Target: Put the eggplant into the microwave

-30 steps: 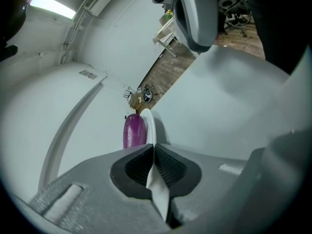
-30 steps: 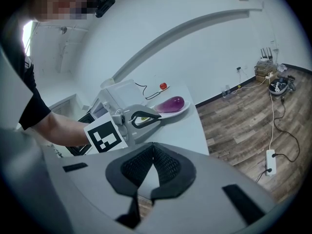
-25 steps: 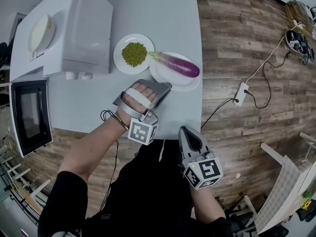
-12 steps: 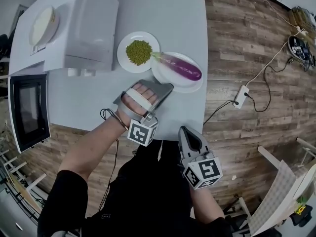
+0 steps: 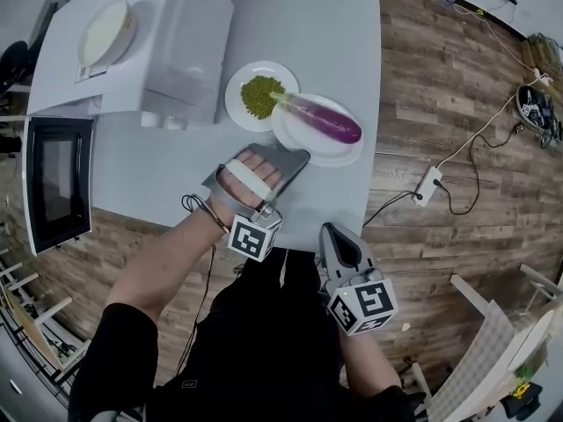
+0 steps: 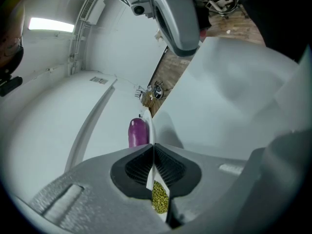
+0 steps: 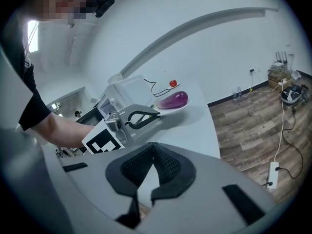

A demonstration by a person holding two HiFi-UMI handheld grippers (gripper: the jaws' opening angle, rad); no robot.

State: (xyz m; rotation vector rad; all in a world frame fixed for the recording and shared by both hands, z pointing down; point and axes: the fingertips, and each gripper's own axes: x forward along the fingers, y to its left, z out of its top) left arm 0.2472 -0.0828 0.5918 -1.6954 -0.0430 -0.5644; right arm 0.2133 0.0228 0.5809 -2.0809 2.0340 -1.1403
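The purple eggplant (image 5: 322, 120) lies on a white plate (image 5: 343, 155) at the table's right side. It also shows as the eggplant (image 6: 138, 132) and the eggplant (image 7: 173, 100) in the two gripper views. The white microwave (image 5: 180, 47) stands at the back left, and its dark-windowed door (image 5: 55, 183) hangs open to the left. My left gripper (image 5: 302, 156) hovers just in front of the eggplant's plate, shut and holding nothing, its pads (image 6: 141, 165) pressed together. My right gripper (image 5: 333, 231) is held off the table's front edge near my body, shut and empty.
A second white plate (image 5: 237, 104) with green beans (image 5: 262, 97) touches the eggplant's plate on its left. A pale bowl (image 5: 106, 32) sits on top of the microwave. To the right, a power strip (image 5: 429, 186) and cables lie on the wooden floor.
The head view has swung, so the table, microwave and open door sit further right in the picture. Both grippers stay shut and keep nearly the same places.
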